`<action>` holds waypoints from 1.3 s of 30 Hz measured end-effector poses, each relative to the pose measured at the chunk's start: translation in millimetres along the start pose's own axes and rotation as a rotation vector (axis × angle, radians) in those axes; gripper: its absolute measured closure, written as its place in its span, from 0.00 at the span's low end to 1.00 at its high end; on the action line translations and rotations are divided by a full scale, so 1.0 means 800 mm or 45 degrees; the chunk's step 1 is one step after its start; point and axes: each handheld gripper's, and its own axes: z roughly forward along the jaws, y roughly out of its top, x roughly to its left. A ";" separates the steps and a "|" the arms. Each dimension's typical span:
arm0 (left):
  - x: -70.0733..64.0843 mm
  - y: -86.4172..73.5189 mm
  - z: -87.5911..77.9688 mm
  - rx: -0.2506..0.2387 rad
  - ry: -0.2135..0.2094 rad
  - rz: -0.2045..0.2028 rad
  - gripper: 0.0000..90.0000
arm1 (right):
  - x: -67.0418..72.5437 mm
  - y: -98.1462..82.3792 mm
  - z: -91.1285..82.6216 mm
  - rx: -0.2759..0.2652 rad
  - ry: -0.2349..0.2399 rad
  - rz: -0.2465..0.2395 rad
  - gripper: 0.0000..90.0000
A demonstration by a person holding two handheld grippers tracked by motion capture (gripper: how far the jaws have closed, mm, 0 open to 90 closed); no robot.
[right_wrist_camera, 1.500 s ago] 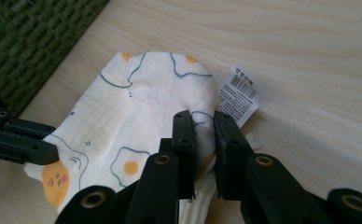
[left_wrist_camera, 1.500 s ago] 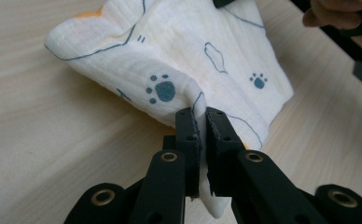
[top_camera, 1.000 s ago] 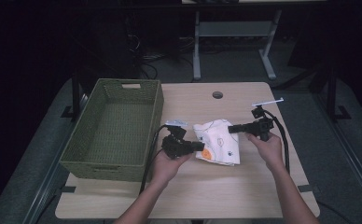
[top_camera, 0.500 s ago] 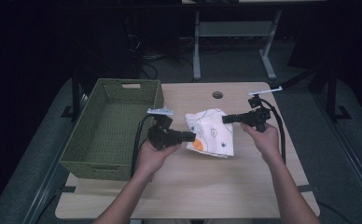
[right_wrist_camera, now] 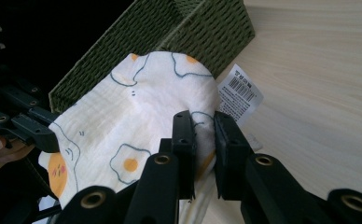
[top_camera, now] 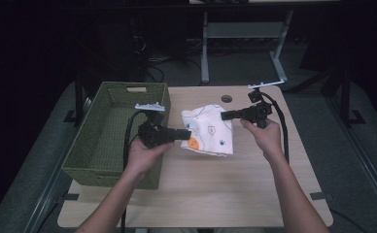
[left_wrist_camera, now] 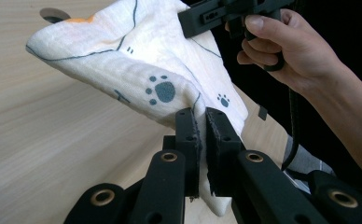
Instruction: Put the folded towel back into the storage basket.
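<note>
Both tongs, left (top_camera: 186, 134) and right (top_camera: 224, 115), are clamped on the printed cloth (top_camera: 210, 132); I'd carry it level into the basket (top_camera: 110, 127) beside it.

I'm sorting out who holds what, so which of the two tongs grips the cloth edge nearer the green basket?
The left tongs, pinching the cloth beside the basket; the right tongs grip its far edge.

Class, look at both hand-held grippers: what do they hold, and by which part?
Both hold the cloth: the left hand-held gripper pinches one edge fold, the right hand-held gripper the opposite edge near the tag.
</note>
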 end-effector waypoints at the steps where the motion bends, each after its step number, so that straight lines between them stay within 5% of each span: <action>1: 0.002 0.001 -0.005 0.001 -0.007 0.001 0.95 | 0.003 0.004 0.001 -0.001 0.003 -0.003 0.89; 39: 0.051 0.004 -0.119 -0.055 0.007 0.005 0.95 | 0.085 0.073 0.081 0.045 0.036 -0.093 0.89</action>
